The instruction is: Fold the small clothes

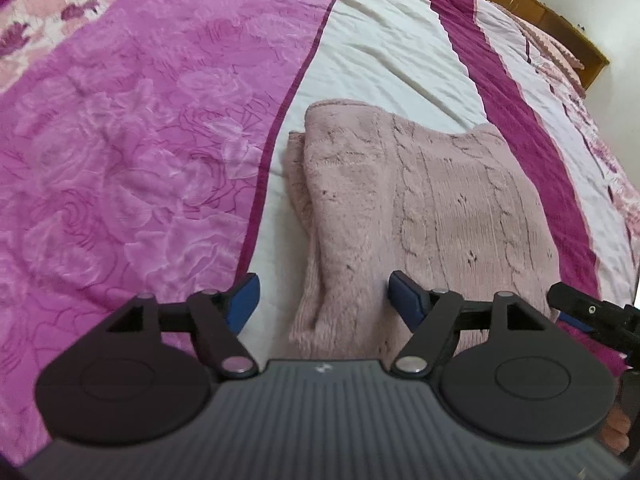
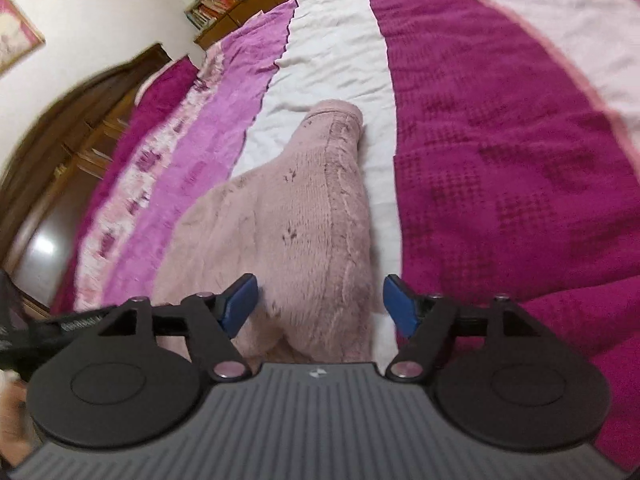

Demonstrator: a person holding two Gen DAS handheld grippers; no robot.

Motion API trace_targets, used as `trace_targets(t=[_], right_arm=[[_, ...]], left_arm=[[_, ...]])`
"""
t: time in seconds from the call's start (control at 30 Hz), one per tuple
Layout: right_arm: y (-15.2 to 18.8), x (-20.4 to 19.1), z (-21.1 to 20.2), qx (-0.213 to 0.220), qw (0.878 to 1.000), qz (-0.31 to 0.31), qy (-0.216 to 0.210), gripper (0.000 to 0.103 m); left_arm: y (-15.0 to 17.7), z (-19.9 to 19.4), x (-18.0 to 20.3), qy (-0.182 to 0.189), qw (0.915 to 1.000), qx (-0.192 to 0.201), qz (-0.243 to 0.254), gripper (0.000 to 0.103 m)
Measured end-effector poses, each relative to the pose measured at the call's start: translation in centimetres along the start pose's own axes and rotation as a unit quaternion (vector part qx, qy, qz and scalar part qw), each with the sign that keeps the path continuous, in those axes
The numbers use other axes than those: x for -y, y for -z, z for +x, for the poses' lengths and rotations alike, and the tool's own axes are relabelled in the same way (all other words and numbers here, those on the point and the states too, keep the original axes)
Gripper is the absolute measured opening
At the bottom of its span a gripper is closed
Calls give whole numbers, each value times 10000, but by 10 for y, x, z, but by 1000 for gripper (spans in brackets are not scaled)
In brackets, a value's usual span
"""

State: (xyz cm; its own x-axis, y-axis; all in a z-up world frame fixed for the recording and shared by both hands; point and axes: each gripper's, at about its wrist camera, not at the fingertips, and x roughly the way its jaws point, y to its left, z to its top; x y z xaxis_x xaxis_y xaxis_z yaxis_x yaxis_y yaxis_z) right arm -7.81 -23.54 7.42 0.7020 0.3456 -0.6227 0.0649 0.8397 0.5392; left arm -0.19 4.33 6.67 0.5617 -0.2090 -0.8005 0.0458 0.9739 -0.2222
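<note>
While both grippers, left gripper (image 1: 322,300) and right gripper (image 2: 320,300), stand open and empty, the folded pink knitted sweater (image 1: 432,216) lies on the bedspread (image 1: 120,160); soft, limp, best pinched at near corners.

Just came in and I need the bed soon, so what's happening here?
A person is folding a pink knitted sweater on the bedspread, with a gripper in each hand. The sweater lies already folded over on the white stripe. The left gripper and the right gripper are both open above its near edge, holding nothing.
</note>
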Motion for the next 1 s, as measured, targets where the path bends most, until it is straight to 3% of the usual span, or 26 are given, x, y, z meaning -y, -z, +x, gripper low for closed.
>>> trace_targets(t=[0.1, 0.23, 0.4, 0.6, 1.0], right_arm=[[10, -13, -10, 118, 9990, -377, 231, 82], [23, -25, -17, 121, 9973, -607, 406, 95], [42, -40, -16, 89, 9930, -997, 634, 102], [58, -50, -9, 6, 9871, -1325, 899, 103], [62, -39, 4, -282, 9869, -1074, 1167, 103]], left_arm=[[10, -8, 9, -166, 9997, 43, 183, 82], [25, -14, 20, -377, 9985, 31, 385, 82], [44, -12, 25, -470, 9981, -85, 395, 83], [59, -4, 31, -576, 9973, -220, 390, 83], [62, 2, 31, -659, 9970, -230, 318, 83]])
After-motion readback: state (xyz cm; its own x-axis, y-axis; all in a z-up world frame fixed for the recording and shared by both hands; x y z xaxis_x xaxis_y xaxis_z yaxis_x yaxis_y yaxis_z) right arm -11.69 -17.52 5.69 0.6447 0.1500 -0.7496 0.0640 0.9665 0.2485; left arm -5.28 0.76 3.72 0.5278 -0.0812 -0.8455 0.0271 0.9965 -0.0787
